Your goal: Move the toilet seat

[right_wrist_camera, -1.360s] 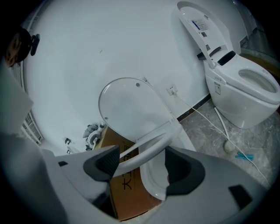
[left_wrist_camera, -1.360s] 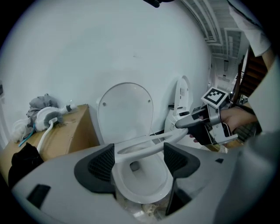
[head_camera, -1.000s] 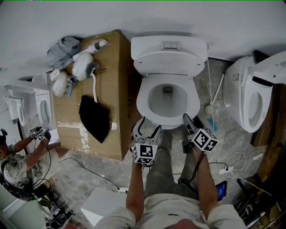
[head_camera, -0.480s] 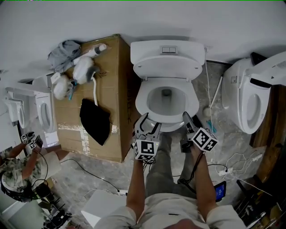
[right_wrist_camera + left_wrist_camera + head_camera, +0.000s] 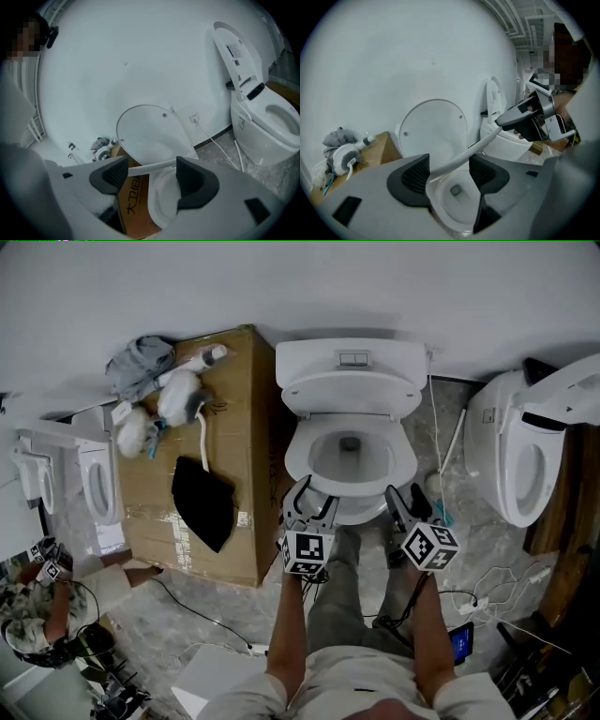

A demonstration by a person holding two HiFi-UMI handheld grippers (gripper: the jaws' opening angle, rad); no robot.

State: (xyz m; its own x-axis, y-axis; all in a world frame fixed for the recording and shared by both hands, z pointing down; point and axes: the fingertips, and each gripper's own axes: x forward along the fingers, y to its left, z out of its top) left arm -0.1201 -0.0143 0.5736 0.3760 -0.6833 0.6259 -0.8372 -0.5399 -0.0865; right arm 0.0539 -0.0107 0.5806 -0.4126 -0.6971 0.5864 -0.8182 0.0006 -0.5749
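At ten o'clock from the person stands the cardboard box (image 5: pixel 220 399), well apart from the work and unchanged.

The change is at the left gripper (image 5: pixel 449 173). A second ago its jaws stood wide at the front of the toilet. They have just been closing, and now they pinch the toilet seat (image 5: pixel 461 160) at about seven o'clock on its ring. The thin white rim runs from the left pad up and across toward the other tool.

The seat lies at twelve o'clock from the person. Its front edge is raised clear of the bowl (image 5: pixel 440 206), which shows open beneath it in both gripper views. The lid (image 5: pixel 349 381) stands upright against the tank behind.

The right gripper (image 5: pixel 151 174) has the rim at about five o'clock. Its jaws are fairly wide, with the rim reaching from pad to pad, and it was already at that spot a second ago. I read this as a hold across that width. The second toilet (image 5: pixel 525 456) at two o'clock plays no part.

With both sides now gripped and the front off the bowl, the lift looks to be under way. I judge the ring must next swing up toward the lid evenly, since a one-sided pull could twist it on its hinge.
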